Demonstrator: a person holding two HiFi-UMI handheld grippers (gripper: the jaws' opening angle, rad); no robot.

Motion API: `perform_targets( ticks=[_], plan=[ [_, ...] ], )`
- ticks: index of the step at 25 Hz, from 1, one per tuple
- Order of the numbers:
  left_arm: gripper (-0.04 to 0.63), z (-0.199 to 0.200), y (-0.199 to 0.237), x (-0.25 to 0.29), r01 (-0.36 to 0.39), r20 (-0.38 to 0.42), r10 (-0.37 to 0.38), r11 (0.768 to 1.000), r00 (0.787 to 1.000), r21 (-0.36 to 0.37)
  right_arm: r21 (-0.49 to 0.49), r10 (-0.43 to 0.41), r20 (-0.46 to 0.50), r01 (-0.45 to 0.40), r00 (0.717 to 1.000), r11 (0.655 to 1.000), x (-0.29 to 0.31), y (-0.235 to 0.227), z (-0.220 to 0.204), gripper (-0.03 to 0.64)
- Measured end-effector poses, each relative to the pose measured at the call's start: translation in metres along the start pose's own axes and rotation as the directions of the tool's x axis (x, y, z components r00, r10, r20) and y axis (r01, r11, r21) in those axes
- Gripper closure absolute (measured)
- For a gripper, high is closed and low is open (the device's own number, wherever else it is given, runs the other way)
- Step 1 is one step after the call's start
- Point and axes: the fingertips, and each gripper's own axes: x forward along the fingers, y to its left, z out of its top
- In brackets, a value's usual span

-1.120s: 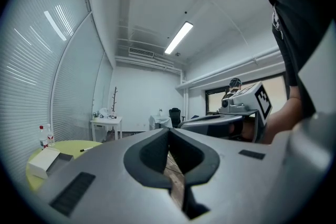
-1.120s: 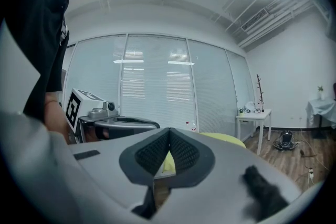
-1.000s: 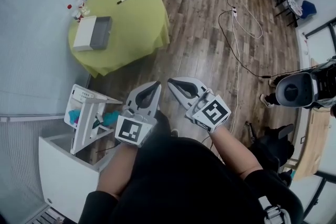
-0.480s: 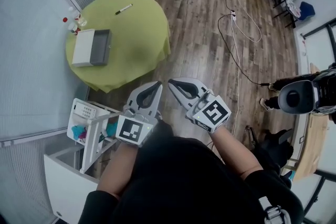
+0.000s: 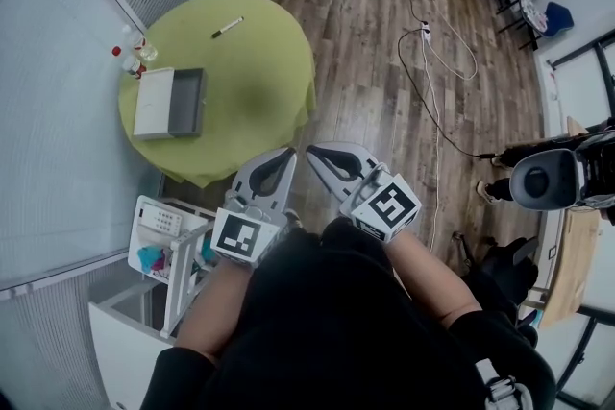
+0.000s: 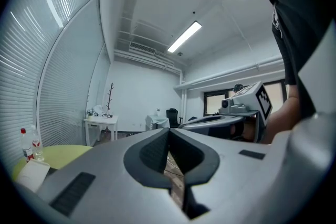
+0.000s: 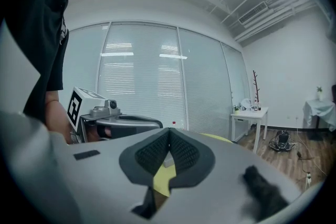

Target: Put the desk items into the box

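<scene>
A round green table [image 5: 259, 82] stands at ten o'clock, bearing a box [image 5: 171, 103] and a marker [image 5: 228, 27]. The left gripper [image 5: 286, 154] and right gripper [image 5: 311, 152] have their jaws pressed together, gripping nothing.

Head view looks steeply down; all 3 views share the table [image 5: 259, 82].

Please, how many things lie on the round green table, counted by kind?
Box: 1
Marker: 1
Small bottles: 2, as far as I can tell; they stand crowded at the table's edge
Total: 4
</scene>
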Motion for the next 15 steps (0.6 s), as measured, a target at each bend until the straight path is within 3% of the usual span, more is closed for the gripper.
perform_targets(
  ticks=[15],
  plan=[
    [0.583, 0.0, 0.056, 0.053, -0.072, -0.013, 0.072, 0.997, 0.997, 0.016, 0.002, 0.061, 0.012, -0.061, 0.998, 0.998, 0.044, -0.067, 0.0, 0.6]
  ],
)
